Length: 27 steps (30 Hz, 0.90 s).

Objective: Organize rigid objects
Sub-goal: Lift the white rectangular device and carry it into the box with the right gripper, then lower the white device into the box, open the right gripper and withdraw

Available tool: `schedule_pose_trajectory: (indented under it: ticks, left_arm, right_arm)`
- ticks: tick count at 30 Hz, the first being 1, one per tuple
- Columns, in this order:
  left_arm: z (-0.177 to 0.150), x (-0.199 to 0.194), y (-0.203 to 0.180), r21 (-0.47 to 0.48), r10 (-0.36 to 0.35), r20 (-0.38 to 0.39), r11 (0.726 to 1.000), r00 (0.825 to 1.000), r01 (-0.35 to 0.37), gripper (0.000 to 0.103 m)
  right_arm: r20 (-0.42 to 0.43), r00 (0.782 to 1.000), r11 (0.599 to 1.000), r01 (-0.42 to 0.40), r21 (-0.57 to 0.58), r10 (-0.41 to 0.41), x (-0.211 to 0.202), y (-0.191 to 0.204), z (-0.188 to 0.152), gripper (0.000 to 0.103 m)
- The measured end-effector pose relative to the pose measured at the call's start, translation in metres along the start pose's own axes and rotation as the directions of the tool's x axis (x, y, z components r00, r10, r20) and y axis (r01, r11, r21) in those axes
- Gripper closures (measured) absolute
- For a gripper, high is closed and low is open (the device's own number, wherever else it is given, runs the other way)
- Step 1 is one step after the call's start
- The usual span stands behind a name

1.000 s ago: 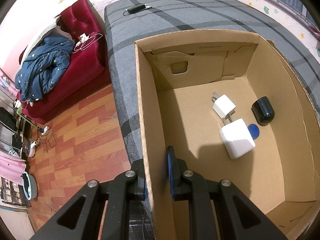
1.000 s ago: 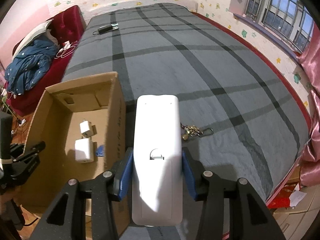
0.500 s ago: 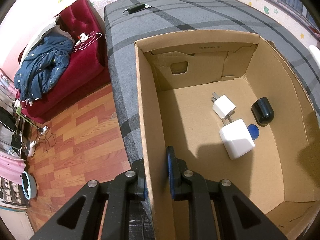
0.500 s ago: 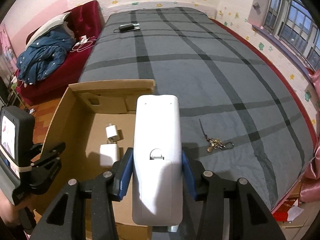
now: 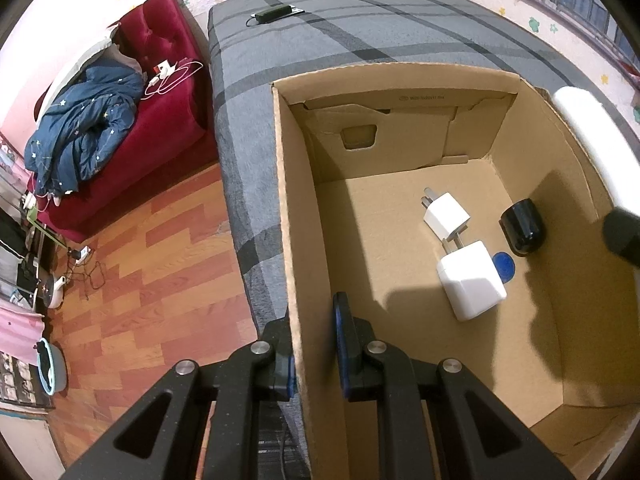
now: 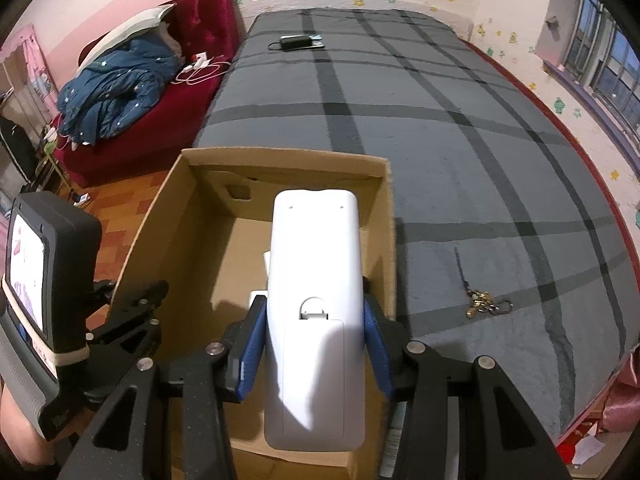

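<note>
An open cardboard box (image 5: 304,208) (image 6: 384,208) stands on the grey plaid bed. My left gripper (image 5: 316,354) is shut on the box's left wall, one pad outside and one inside. On the box floor lie a small white plug (image 5: 446,214), a bigger white charger (image 5: 472,280), a black round object (image 5: 522,224) and a blue disc (image 5: 505,266). My right gripper (image 6: 314,336) is shut on a white remote control (image 6: 314,312), back side up, held above the box. The remote's tip (image 5: 592,136) shows over the box's right wall in the left wrist view.
A bunch of keys (image 6: 486,304) lies on the bed (image 6: 460,120) right of the box. A black device with a cable (image 6: 298,42) rests at the bed's far end. A red sofa (image 6: 200,24) with a blue jacket stands left. Wooden floor (image 5: 140,260) lies beside the bed.
My right gripper carried the remote leftwards from above the bed to above the box. The remote's tip has come into the left wrist view. The left gripper stayed put.
</note>
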State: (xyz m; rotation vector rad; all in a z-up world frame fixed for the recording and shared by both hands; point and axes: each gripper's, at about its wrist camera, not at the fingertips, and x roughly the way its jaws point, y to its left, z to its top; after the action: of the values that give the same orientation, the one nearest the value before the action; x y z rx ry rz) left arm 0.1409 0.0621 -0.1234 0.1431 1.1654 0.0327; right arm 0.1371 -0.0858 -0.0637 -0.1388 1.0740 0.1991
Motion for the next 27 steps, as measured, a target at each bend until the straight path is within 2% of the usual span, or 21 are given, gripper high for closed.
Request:
schedule_pose_trajectory:
  ticks: [17, 27]
  left_arm:
    - [0.0, -0.002, 0.004, -0.016, -0.02, 0.004, 1.0, 1.0, 0.02, 0.087]
    - [-0.002, -0.002, 0.003, -0.019, -0.019, 0.009, 1.0, 1.0, 0.02, 0.087]
  right_arm:
    - [-0.109, 0.992, 0.997, -0.072, -0.022, 0.069, 0.055, 0.024, 0.006, 0.054]
    - [-0.187, 0.98, 0.997, -0.076, -0.011, 0.073, 0.09, 0.028, 0.011, 0.054]
